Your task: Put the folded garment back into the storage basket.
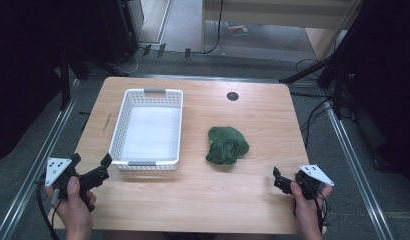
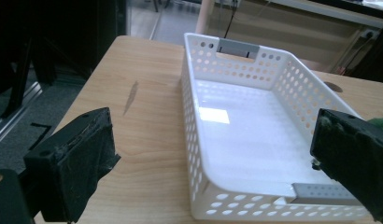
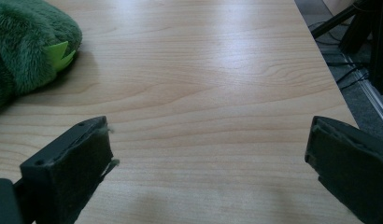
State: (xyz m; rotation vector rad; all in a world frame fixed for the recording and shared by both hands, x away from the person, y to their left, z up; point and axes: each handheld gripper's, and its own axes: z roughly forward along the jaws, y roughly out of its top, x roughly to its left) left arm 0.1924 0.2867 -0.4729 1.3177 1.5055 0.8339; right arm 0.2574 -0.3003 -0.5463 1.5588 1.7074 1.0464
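1. Green plush toy point(image 1: 227, 145), a soft rumpled heap of fuzzy fabric, lies on the light wooden tabletop point(image 1: 213, 195) just to the right of the white perforated plastic basket point(image 1: 124, 120), apart from it and touched by neither pair of tongs.
2. In the right gripper view the toy point(image 3: 26, 46) fills the upper left corner, with a small bright green jagged felt piece point(image 3: 57, 52) at its edge.
3. White basket: rectangular, with grey handle inserts at its short ends. It stands empty on the tabletop, its long sides running away from the person.
4. Left tongs point(image 1: 107, 161) sit just off the basket's near left corner, held in the person's left hand point(image 1: 75, 200). They stand wide apart with nothing between them; in the left gripper view point(image 2: 213, 158) they frame the basket's point(image 2: 194, 140) near end.
5. Right tongs point(image 1: 277, 178) are well to the right of the basket, near the tabletop's front edge and nearer to the person than the toy, held in the right hand point(image 1: 305, 205). In the right gripper view point(image 3: 208, 158) they gape wide over bare wood, gripping nothing.
6. A small dark round hole point(image 1: 232, 96) lies in the tabletop beyond the basket's far right corner.
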